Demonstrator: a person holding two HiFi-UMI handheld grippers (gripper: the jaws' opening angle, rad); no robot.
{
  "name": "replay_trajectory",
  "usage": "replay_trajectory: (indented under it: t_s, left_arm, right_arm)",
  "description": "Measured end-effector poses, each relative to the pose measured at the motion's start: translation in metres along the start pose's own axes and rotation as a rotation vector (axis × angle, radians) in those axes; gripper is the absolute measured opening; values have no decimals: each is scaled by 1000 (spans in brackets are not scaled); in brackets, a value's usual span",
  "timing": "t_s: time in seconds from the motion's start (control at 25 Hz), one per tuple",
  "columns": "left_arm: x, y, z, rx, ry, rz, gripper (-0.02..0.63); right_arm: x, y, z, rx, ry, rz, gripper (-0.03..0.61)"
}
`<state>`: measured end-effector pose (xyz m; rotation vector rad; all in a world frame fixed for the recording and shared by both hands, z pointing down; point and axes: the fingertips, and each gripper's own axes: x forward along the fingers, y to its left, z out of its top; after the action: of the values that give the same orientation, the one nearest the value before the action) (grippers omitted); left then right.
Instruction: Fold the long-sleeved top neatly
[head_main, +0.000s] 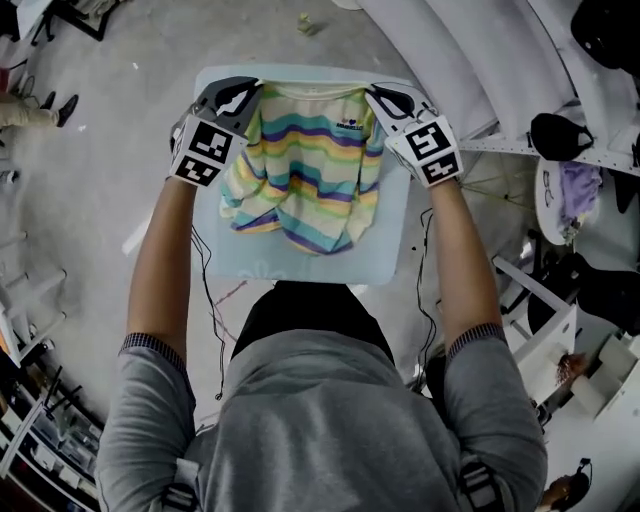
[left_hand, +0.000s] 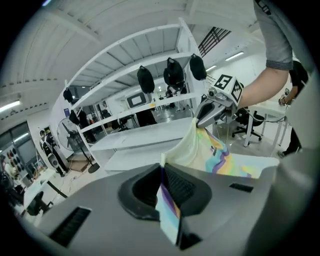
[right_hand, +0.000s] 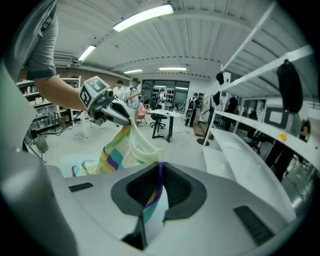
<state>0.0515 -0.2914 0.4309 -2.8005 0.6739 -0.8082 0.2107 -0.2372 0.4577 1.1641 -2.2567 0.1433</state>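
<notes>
- Left tongs (head_main: 247, 97): closed on a fold of the long-sleeved top (head_main: 305, 170) at the shoulder on the head view's left. In the left gripper view a band of striped cloth is pinched between the two pads and runs out below them.
- Right tongs (head_main: 377, 100): closed on the opposite shoulder. In the right gripper view a narrow strip of the same cloth is clamped between the pads.
- Long-sleeved top: cream with yellow, teal and purple stripes, held between the two tongs with the neckline stretched from one to the other. The collar edge is raised at the far side of the tabletop (head_main: 392, 255). The lower part lies bunched and creased on the tabletop, nearer the person.
- Relation: the tongs stand well apart, one at each upper corner of the garment, both pointing away from the person and downward. Each gripper view shows the other tongs across the span of cloth, with the fabric sloping from them down to the pale tabletop.
- Marker cubes: one rides on top of each tool, just behind the tongs.
</notes>
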Motion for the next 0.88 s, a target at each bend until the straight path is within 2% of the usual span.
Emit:
replay_trajectory:
  t_s: [0.32, 0.4, 0.48, 0.52, 0.64, 0.88]
  left_arm:
    - [99, 24, -88, -104, 167, -4, 46]
    - [116, 28, -107, -135, 211, 6, 88]
    - [127, 31, -123, -177, 244, 22, 117]
    - [130, 33, -128, -197, 253, 29, 140]
    - [130, 37, -131, -228, 255, 44, 147]
    - [104, 28, -121, -264, 234, 52, 147]
  right_arm:
    - [98, -31, -79, 62, 115, 47, 40]
    - [116, -35, -97, 63, 150, 50, 46]
    - [128, -41, -111, 65, 170, 47, 77]
    - [131, -44, -116, 70, 179, 43, 105]
    - [130, -54, -125, 97, 205, 27, 174]
    - [99, -57, -121, 155, 180, 17, 192]
